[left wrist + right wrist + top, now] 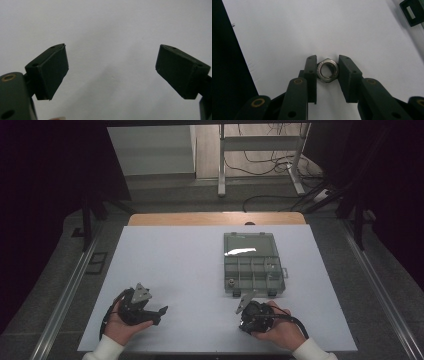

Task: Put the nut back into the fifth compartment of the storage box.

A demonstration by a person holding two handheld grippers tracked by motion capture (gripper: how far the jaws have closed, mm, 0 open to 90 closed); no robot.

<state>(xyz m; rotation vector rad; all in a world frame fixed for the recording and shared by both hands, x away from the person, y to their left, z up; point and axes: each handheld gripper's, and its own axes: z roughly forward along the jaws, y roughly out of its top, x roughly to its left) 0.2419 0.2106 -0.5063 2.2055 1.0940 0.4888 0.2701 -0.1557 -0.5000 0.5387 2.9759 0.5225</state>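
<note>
Clamped between the right gripper (327, 71) jaws sits a metal nut (327, 70); left gripper (111, 72) jaws gape wide.

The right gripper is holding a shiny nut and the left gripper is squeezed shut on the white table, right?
Not quite. The left gripper is open, not shut: the left gripper view shows its two pads wide apart with only bare white table between them. The rest is right: the right gripper is closed on the shiny nut, as the right gripper view shows.

right hand-held gripper (327, 72) | clamps hex nut (327, 70) (upright) | above white table (312, 30)
</note>
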